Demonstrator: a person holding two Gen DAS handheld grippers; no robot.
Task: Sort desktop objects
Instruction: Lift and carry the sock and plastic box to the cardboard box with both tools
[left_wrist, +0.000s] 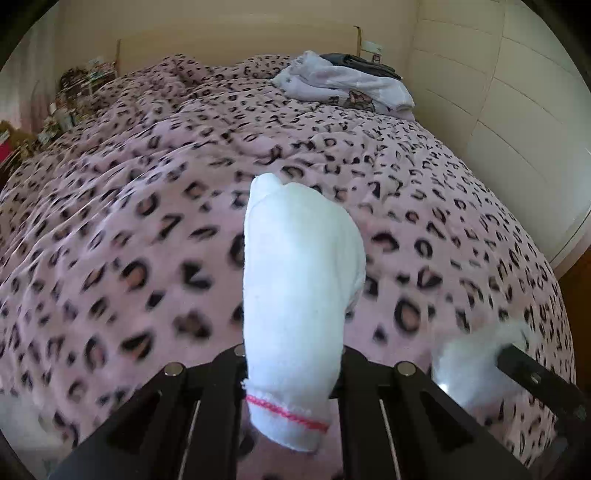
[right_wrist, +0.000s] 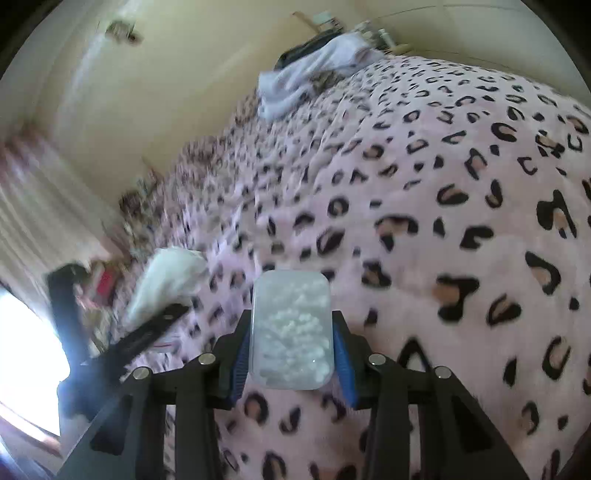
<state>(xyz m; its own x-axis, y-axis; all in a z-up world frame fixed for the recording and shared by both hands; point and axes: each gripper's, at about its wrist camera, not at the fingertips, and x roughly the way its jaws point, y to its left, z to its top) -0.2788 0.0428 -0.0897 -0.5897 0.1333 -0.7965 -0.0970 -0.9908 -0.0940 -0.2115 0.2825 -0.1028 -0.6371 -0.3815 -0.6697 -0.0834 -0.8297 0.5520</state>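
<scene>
My left gripper (left_wrist: 291, 373) is shut on a white sock (left_wrist: 299, 288) with a pink-stitched cuff, held upright above the bed. My right gripper (right_wrist: 291, 354) is shut on a clear plastic box of white beads (right_wrist: 290, 328), held between its blue pads (right_wrist: 343, 360) above the blanket. In the left wrist view the right gripper's tip (left_wrist: 532, 373) and the blurred box (left_wrist: 472, 362) show at the lower right. In the right wrist view the left gripper (right_wrist: 147, 328) with the sock (right_wrist: 166, 284) shows at the left.
A pink leopard-print blanket (left_wrist: 147, 221) covers the bed. Folded pale clothes (left_wrist: 347, 83) lie at its far end, with a dark item behind. Cluttered shelves (left_wrist: 74, 96) stand at the far left. White wardrobe doors (left_wrist: 517, 110) line the right side.
</scene>
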